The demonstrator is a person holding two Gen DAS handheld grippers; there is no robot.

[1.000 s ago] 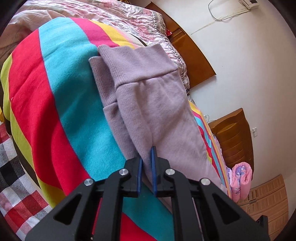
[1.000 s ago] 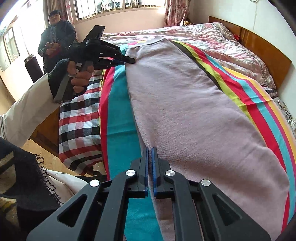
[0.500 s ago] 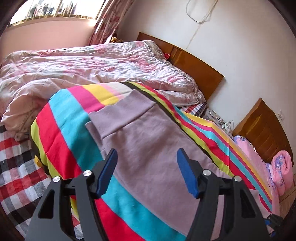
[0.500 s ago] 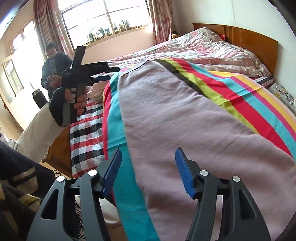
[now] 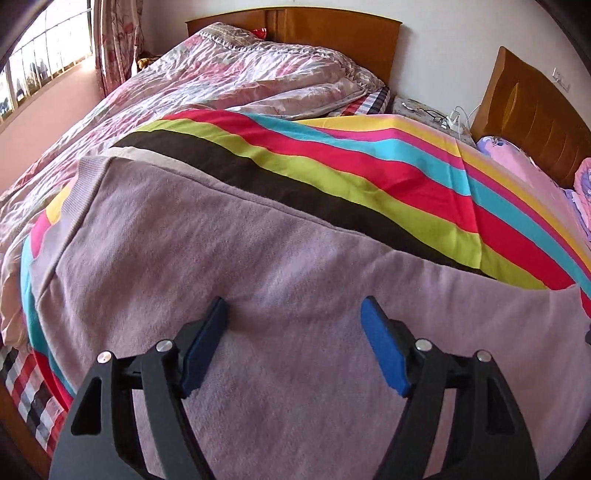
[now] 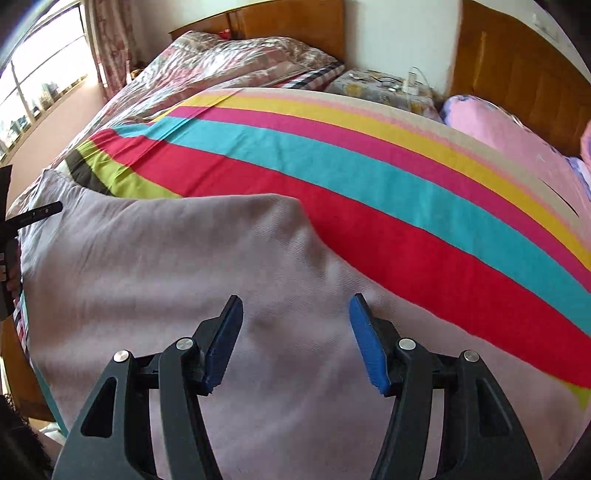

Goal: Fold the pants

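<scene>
Mauve knit pants (image 5: 229,251) lie flat on a striped blanket (image 5: 351,162) on the bed, waistband (image 5: 79,184) at the far left. My left gripper (image 5: 295,314) is open and empty, just above the pants' middle. My right gripper (image 6: 295,310) is open and empty over the pants (image 6: 155,266) in the right wrist view, near their far edge beside the red stripe (image 6: 424,251). The left gripper's tip (image 6: 37,214) shows at that view's left edge.
A pink floral quilt (image 5: 221,74) lies behind the blanket, against a wooden headboard (image 5: 332,33). A nightstand with cables (image 5: 436,110), a second headboard (image 5: 535,110) and pink bedding (image 5: 517,162) are at the right. A checked sheet (image 5: 26,384) hangs at the bed's left edge.
Both grippers were shut on the pants' near edge a second ago. They opened, let go, and swung to face across the bed toward the headboards, over the pants.
</scene>
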